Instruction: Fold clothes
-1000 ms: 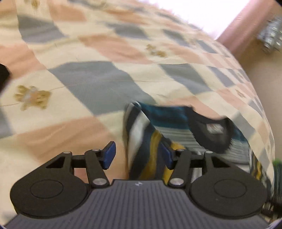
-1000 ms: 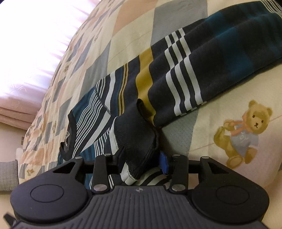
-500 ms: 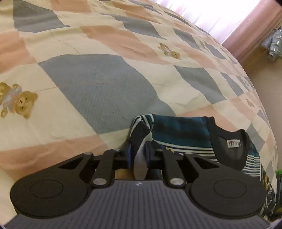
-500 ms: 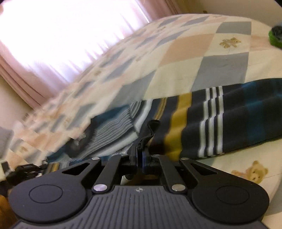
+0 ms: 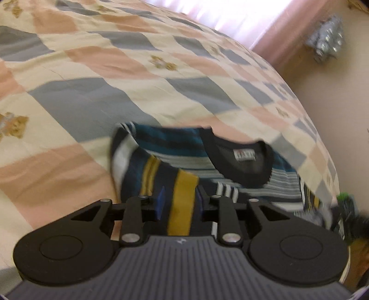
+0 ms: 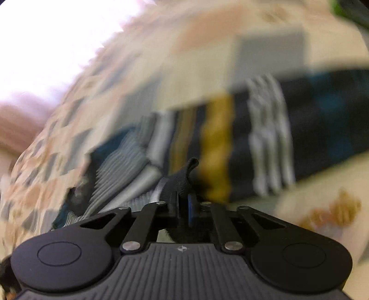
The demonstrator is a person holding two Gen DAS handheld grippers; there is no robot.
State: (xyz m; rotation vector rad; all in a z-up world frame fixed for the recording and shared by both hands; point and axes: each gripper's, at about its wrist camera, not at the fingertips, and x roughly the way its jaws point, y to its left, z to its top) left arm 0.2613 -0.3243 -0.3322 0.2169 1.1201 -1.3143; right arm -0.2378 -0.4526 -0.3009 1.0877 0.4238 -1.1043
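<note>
While the striped sweater (image 5: 184,161) lies flat on the checked quilt (image 5: 92,103), the left gripper (image 5: 178,204) sits low over the folded sleeve end of that sweater, its blue-padded jaws standing apart with the mustard stripe and navy bands of the sleeve passing between them. The pads flank the cloth without clearly pressing it, so the grip reads as partly spread and not clamped. Just beyond the sleeve, farther from the gripper, the sweater's dark ribbed neckline (image 5: 242,161) shows a small white label (image 5: 244,155) inside it, and thin grey and white stripes run below the neckline. Teal bands cross the shoulder of the sweater on the side away from the gripper.

In the right wrist view, which is heavily blurred, the right gripper (image 6: 183,207) has its jaws drawn close together on a dark ribbed edge of the sweater (image 6: 253,138), a pinch of black knit standing up above the fingertips. Past that pinch the sweater stretches across the quilt (image 6: 207,57), with a mustard stripe directly ahead of it and white stripes to the right of that. A teddy-bear print (image 6: 332,212) on the quilt lies to the right of the sweater's near edge.

Beyond the sweater, a bright pink curtain (image 5: 265,20) hangs past the quilt's far edge.
</note>
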